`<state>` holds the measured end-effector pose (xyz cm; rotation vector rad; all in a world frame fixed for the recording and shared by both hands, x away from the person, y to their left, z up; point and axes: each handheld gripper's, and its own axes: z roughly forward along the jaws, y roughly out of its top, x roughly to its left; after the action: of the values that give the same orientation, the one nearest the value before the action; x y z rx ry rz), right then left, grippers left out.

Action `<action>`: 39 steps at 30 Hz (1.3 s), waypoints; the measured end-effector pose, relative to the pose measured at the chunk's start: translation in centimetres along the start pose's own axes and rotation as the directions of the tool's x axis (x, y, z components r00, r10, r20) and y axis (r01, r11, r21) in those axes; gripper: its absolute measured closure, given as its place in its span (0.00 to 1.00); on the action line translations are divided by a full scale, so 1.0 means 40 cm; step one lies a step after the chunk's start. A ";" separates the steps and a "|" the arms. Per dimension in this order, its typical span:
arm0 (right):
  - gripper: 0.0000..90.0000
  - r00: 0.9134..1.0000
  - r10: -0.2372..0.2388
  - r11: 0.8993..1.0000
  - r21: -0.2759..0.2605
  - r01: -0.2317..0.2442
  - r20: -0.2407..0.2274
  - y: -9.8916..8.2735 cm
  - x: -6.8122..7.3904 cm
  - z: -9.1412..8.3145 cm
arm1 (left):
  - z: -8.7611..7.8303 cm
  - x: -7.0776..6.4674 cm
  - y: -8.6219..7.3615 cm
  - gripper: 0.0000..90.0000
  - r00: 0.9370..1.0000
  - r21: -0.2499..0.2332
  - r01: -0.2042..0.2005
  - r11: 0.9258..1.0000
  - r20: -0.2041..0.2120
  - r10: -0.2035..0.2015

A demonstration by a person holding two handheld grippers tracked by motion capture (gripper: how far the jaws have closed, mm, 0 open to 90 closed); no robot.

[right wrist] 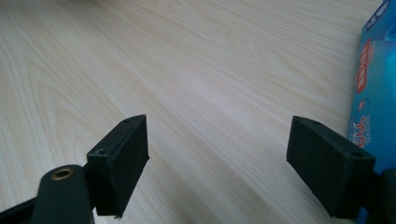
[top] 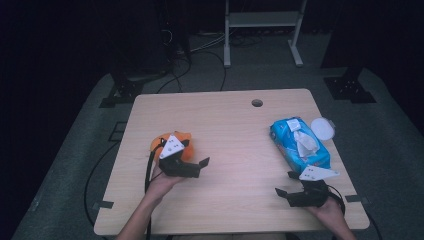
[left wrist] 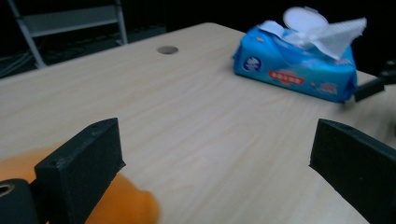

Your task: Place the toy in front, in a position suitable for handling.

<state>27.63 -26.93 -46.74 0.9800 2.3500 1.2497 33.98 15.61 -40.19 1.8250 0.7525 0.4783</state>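
The left hand-held gripper (top: 192,167) sits at the bench's (top: 225,125) left half, its jaws standing apart with bare wood between them. An orange object (top: 172,142) lies directly behind and under it; the gripper body and its grey plate cover most of it in the high view, and in the left gripper view it is a blur cut off at the lower left beside one jaw — what it is cannot be made out.

The right hand-held gripper (top: 290,186) rests near the front right corner, jaws likewise apart and clamped on nothing. The blue wipes pack (top: 300,142) lies just beyond it along the right edge, lid flipped open, a white wipe (top: 306,142) standing out of the top. In the right gripper view the pack is cut off at the frame's right side, just beside the right-hand jaw; whether they touch cannot be told.

The pack's open lid reaches the right edge of the bench. The middle stretch between the two grippers is open wood, with a round cable hole (top: 257,103) toward the far edge. The surroundings are dark — a pale frame (top: 262,20) stands on the floor beyond.
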 end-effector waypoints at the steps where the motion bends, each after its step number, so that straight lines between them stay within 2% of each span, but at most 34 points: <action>1: 0.22 1.000 -0.001 1.000 -0.001 0.001 0.001 0.001 0.001 0.000 | -0.012 0.026 0.012 0.02 1.000 -0.005 -0.002 1.000 -0.022 0.002; 2: 0.22 1.000 -0.001 1.000 -0.001 0.001 0.001 0.001 0.001 0.000 | -0.012 0.026 0.012 0.02 1.000 -0.005 -0.002 1.000 -0.022 0.002; 4: 0.22 1.000 -0.003 1.000 0.001 0.003 0.001 0.001 0.003 0.001 | -0.024 0.053 0.020 0.02 0.999 -0.004 -0.001 1.000 -0.052 0.001; 5: 0.22 1.000 -0.004 1.000 0.004 0.004 0.000 0.001 0.004 0.003 | -0.035 0.080 0.024 0.02 0.998 -0.008 0.014 1.000 -0.068 -0.015; 6: 0.22 1.000 -0.004 1.000 0.004 0.004 0.000 0.001 0.004 0.003 | -0.035 0.080 0.024 0.02 0.998 -0.008 0.014 1.000 -0.068 -0.015; 7: 0.22 1.000 -0.008 1.000 0.003 0.008 -0.004 0.002 0.005 0.004 | -0.043 0.107 0.022 0.02 0.995 -0.015 0.036 0.999 -0.091 -0.038; 8: 0.22 1.000 -0.008 1.000 0.003 0.008 -0.004 0.002 0.005 0.004 | -0.043 0.107 0.022 0.02 0.995 -0.015 0.036 0.999 -0.091 -0.038; 9: 0.22 1.000 -0.010 1.000 0.001 0.010 -0.004 0.003 0.008 0.003 | -0.049 0.131 0.017 0.02 0.992 -0.012 0.052 0.999 -0.118 -0.053; 12: 0.22 1.000 -0.018 1.000 -0.003 0.018 -0.005 0.005 0.011 0.002 | -0.053 0.147 0.010 0.02 0.990 -0.012 0.063 0.998 -0.123 -0.064; 14: 0.22 1.000 -0.024 1.000 0.000 0.024 -0.004 0.006 0.015 0.003 | -0.054 0.168 0.003 0.02 0.989 0.000 0.076 0.997 -0.128 -0.075; 15: 0.22 0.999 -0.033 0.999 0.004 0.033 -0.006 0.005 0.015 0.005 | -0.053 0.186 -0.006 0.02 0.986 0.021 0.074 0.997 -0.154 -0.070; 18: 0.22 0.999 -0.033 0.999 0.008 0.033 -0.006 0.004 0.015 0.005 | -0.051 0.202 -0.015 0.02 0.982 0.042 0.086 0.995 -0.171 -0.078; 19: 0.22 0.999 -0.033 0.999 0.005 0.033 -0.006 0.005 0.016 0.004 | -0.044 0.216 -0.031 0.02 0.980 0.075 0.100 0.992 -0.182 -0.085; 21: 0.22 0.999 -0.033 0.999 0.005 0.033 -0.007 0.005 0.016 0.004 | -0.040 0.220 -0.038 0.02 0.981 0.093 0.103 0.990 -0.177 -0.085; 25: 0.22 0.999 -0.036 0.999 0.018 0.036 -0.013 0.004 0.020 0.009 | -0.024 0.222 -0.067 0.02 0.985 0.168 0.071 0.983 -0.169 -0.043; 27: 0.22 0.999 -0.042 0.999 0.019 0.042 -0.014 0.005 0.023 0.009 | -0.023 0.221 -0.068 0.02 0.985 0.169 0.067 0.983 -0.170 -0.037; 31: 0.22 0.999 -0.047 0.999 0.022 0.047 -0.018 0.006 0.026 0.012 | -0.015 0.218 -0.075 0.01 0.989 0.201 0.047 0.978 -0.145 -0.017; 33: 0.22 0.999 -0.049 0.998 0.023 0.050 -0.019 0.006 0.026 0.012 | -0.015 0.215 -0.080 0.01 0.992 0.207 0.029 0.978 -0.129 -0.002; 36: 0.22 0.999 -0.051 0.998 0.022 0.051 -0.019 0.006 0.028 0.011 | -0.017 0.215 -0.086 0.01 0.993 0.201 0.024 0.979 -0.118 0.000; 39: 0.22 0.999 -0.049 0.999 0.020 0.049 -0.024 0.007 0.030 0.010 | -0.024 0.215 -0.090 0.09 0.992 0.195 0.020 0.981 -0.123 0.005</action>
<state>27.09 -25.74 -46.69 0.9132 2.3940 1.2279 38.60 23.10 -43.41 1.9884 0.9180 0.5311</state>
